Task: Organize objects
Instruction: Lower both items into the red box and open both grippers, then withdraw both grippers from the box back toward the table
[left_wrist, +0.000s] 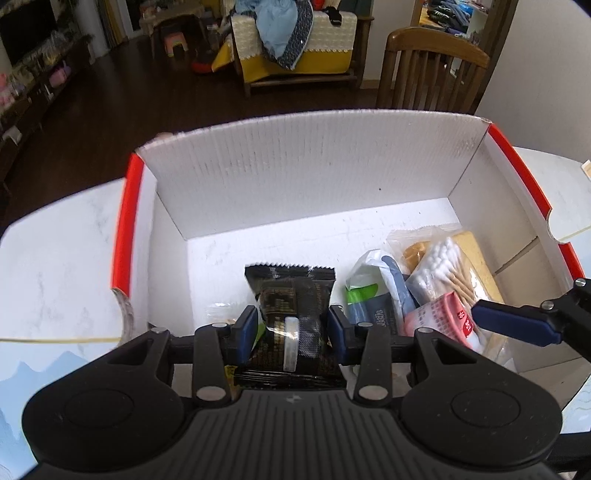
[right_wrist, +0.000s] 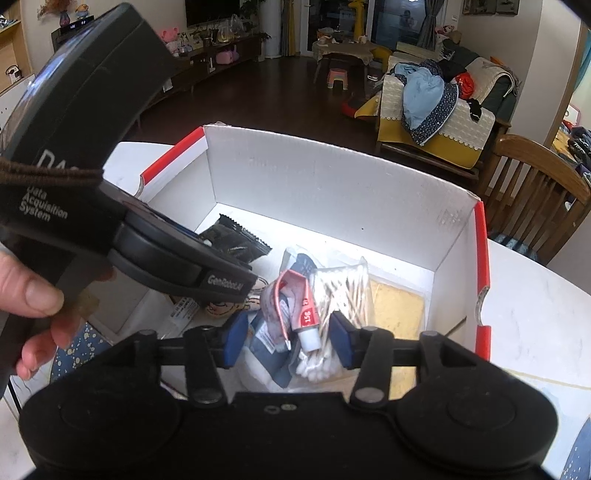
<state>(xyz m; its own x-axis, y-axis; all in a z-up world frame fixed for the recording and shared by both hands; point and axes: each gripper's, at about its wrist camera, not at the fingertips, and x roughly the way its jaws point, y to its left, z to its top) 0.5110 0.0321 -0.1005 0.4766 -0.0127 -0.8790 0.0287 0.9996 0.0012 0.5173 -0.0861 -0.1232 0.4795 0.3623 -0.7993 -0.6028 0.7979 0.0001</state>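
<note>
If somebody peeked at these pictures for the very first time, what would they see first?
Probably the big white cardboard box with red edges standing open on the pale table. Next, the shiny black snack packet between the blue pads of the left tongs, low over the box's floor. Beside it, in the box's right corner, lies a heap: a clear bag of cotton swabs and a small pink and white tube just ahead of the right tongs.

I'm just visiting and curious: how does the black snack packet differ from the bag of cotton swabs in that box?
The black snack packet is dark and opaque; the bag of cotton swabs is clear, showing white tips and wooden sticks. The packet sits between the left gripper jaws; the swabs lie among other items on the right. Both are inside the white box.
</note>
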